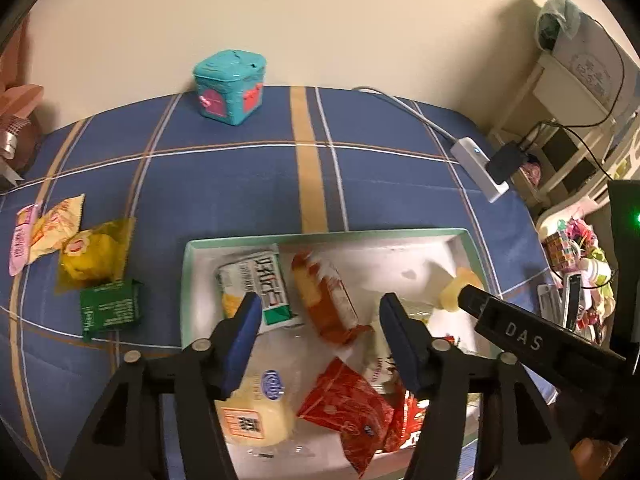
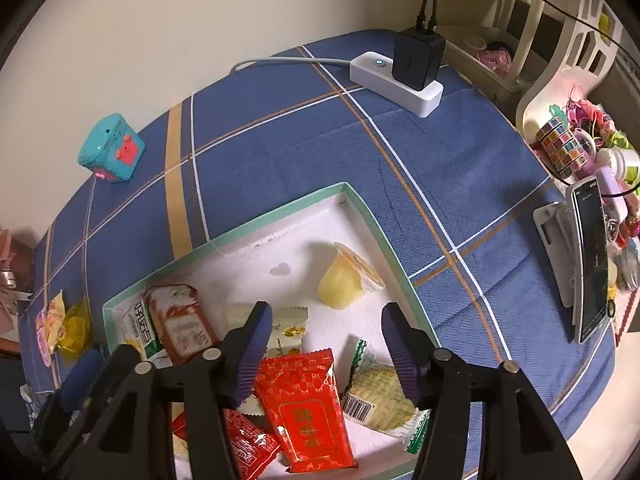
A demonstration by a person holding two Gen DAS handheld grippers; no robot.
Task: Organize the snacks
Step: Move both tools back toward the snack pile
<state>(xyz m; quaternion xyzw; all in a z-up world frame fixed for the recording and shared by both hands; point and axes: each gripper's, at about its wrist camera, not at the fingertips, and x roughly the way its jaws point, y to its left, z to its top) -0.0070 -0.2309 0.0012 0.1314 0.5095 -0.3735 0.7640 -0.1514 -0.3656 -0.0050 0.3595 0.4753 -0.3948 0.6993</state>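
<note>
Black arms with blue pads fill the bottom of both views. Our left gripper (image 1: pixel 316 320) points steeply down over the tray (image 1: pixel 186 280), and its pads stand apart with nothing pinched between them. Under it, inside the tray, lie a white and green pack (image 1: pixel 260 284), an orange cake bar (image 1: pixel 328 300), a pale round bun (image 1: pixel 256 416) and a red packet (image 1: pixel 344 404).

Our right gripper (image 2: pixel 326 332) also points steeply down over the tray (image 2: pixel 394 256). Its pads are apart too, and they press on nothing. A red packet (image 2: pixel 306 396) lies flat in the tray right below the gap, close by the left pad; we cannot tell if they touch. Beside it in the tray we see a cracker pack with a barcode (image 2: pixel 380 396) and a smaller dark red packet (image 2: pixel 248 440). A yellow jelly cup (image 2: pixel 346 280) sits tipped over near the tray's far right corner.

In the left view, the right gripper's black finger (image 1: pixel 520 332) reaches in over the tray's right edge and hides part of the jelly cup (image 1: pixel 456 288).

Some snacks are still outside, left of the tray: a green pack (image 1: pixel 110 308), a yellow wrapped cake (image 1: pixel 94 256), a pale yellow bag (image 1: pixel 56 228) and a pink pack (image 1: pixel 22 244).

Far behind the tray stands a teal toy box (image 1: pixel 230 86). Behind the tray to the right is a white power strip (image 2: pixel 396 82) with a black charger (image 2: pixel 418 56). A phone on a stand (image 2: pixel 588 256) is well off to the tray's right.
</note>
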